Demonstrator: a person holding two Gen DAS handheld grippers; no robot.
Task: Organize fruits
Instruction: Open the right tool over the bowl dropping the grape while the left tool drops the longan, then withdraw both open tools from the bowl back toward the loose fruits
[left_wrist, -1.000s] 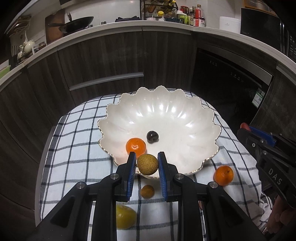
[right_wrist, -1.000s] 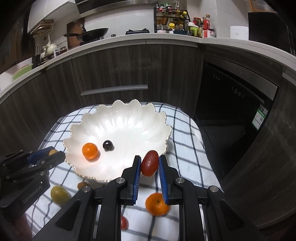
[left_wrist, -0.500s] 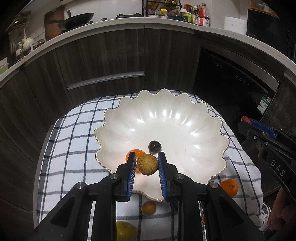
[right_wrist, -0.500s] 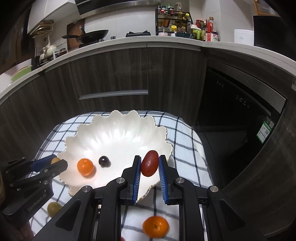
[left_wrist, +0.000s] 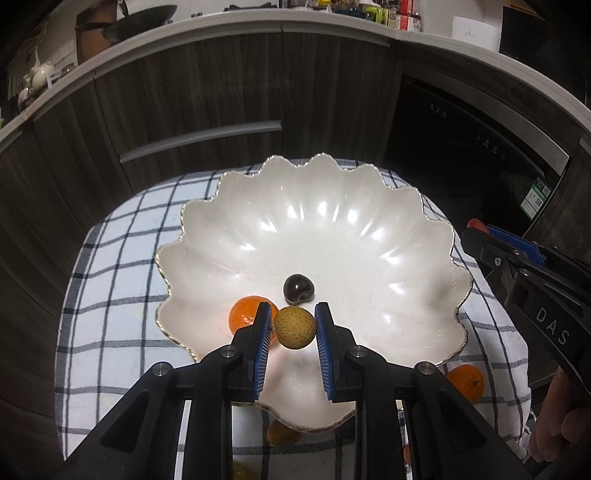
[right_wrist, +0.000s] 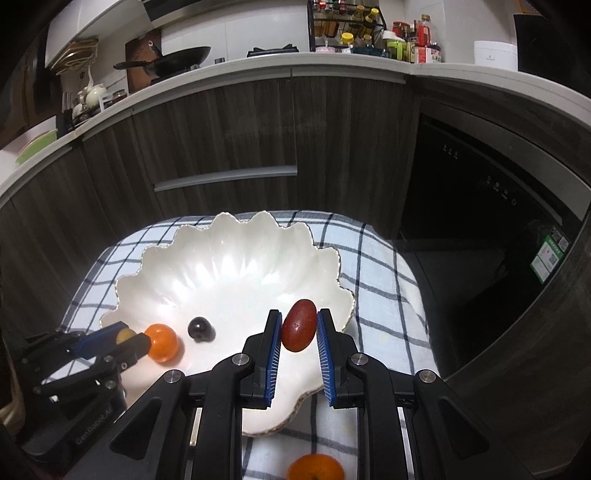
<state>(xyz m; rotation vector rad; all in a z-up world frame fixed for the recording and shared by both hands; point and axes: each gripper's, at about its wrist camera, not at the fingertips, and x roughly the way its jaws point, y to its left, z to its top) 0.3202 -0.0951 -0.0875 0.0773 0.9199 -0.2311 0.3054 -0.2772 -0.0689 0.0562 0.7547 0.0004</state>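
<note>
A white scalloped bowl (left_wrist: 332, 229) sits on a checked cloth and holds an orange mandarin (left_wrist: 245, 315) and a dark cherry (left_wrist: 298, 290). My left gripper (left_wrist: 294, 328) is shut on a small tan-green round fruit (left_wrist: 294, 328) over the bowl's near rim. My right gripper (right_wrist: 298, 330) is shut on a red oval fruit (right_wrist: 298, 330) over the bowl's right side (right_wrist: 229, 273). The mandarin (right_wrist: 162, 341) and cherry (right_wrist: 200, 328) also show in the right wrist view.
A mandarin (left_wrist: 464, 382) lies on the checked cloth (left_wrist: 110, 295) right of the bowl; it also shows in the right wrist view (right_wrist: 314, 468). A small orange fruit (left_wrist: 282, 432) lies under the near rim. Dark cabinets (left_wrist: 184, 103) and an oven (left_wrist: 472, 147) stand behind.
Both grippers moved forward over the bowl with their fruits held. The loose fruits on the cloth slid toward the bottom of both views.
</note>
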